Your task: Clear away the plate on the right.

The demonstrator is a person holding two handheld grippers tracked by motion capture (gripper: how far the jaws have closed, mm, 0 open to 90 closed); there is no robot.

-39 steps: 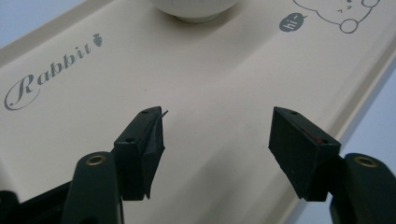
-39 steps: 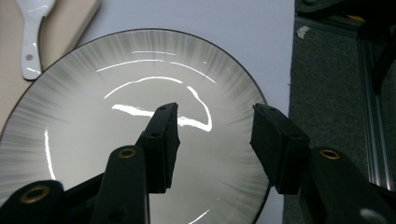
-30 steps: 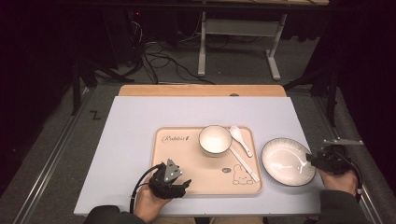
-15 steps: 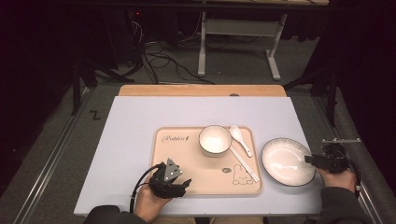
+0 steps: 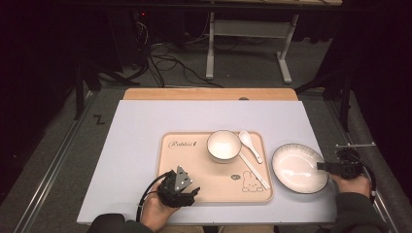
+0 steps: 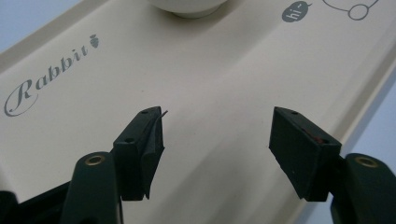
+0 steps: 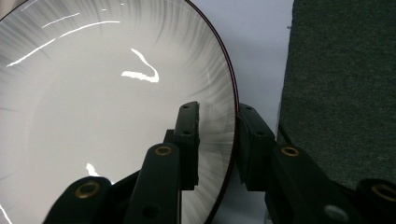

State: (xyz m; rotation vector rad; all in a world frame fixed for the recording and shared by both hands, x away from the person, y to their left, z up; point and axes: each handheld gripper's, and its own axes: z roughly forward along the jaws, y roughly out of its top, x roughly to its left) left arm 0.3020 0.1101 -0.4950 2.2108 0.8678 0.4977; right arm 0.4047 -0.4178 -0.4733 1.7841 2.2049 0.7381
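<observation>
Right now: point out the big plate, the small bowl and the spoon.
big plate (image 5: pixel 297 167), high view, centre of its white well.
small bowl (image 5: pixel 224 145), high view, middle of its inside.
spoon (image 5: pixel 246 139), high view, on its scoop.

Pale lilac table top (image 5: pixel 145 145) with a wooden strip (image 5: pixel 209 93) along its far edge. Behind it, grey carpet (image 5: pixel 184 73), tangled black cables (image 5: pixel 160 56) and a white metal stand (image 5: pixel 248 34). At left, a metal rail (image 5: pixel 53 160).
</observation>
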